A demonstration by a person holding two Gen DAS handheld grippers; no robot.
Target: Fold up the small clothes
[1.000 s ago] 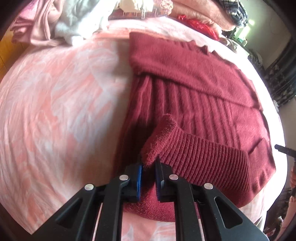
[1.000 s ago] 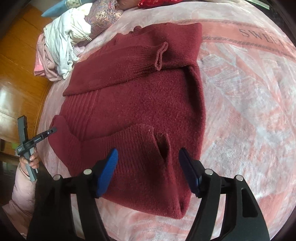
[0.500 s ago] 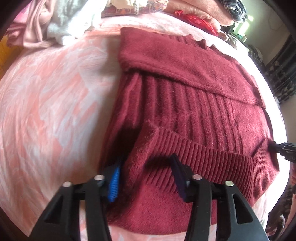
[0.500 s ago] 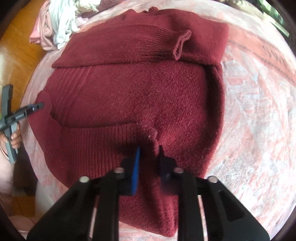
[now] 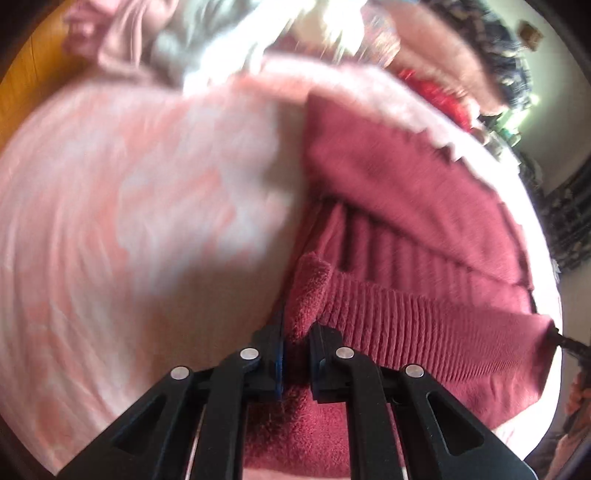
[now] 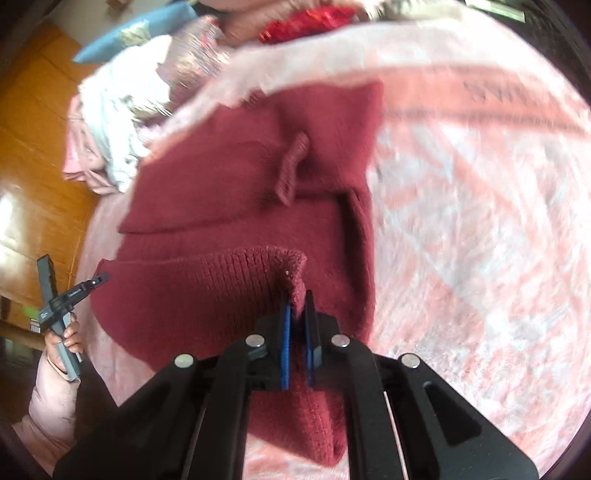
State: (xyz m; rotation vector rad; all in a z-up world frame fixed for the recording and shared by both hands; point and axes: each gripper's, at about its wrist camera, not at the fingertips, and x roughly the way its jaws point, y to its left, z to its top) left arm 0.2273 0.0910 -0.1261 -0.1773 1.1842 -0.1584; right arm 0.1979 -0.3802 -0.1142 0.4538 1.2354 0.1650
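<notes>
A dark red knit sweater point(image 5: 406, 206) lies on a pink blanket, one sleeve folded across its upper part. My left gripper point(image 5: 297, 332) is shut on the left corner of the sweater's ribbed bottom hem point(image 5: 424, 314) and holds it raised. In the right wrist view the sweater point(image 6: 240, 206) fills the middle; my right gripper point(image 6: 298, 306) is shut on the right corner of the same hem point(image 6: 221, 280), also lifted off the blanket. The hem hangs stretched between both grippers. The left gripper also shows in the right wrist view point(image 6: 99, 278).
The pink patterned blanket point(image 5: 129, 221) covers the bed point(image 6: 480, 221). A pile of pale and pink clothes point(image 5: 207, 48) lies at the far edge, and also shows in the right wrist view point(image 6: 122, 118). A red item point(image 6: 306, 22) sits behind. Wooden floor point(image 6: 33, 166) lies left.
My left gripper has shut on the hem's left corner. Both grippers have lifted the hem off the blanket. The views have tilted and blurred with the motion.
</notes>
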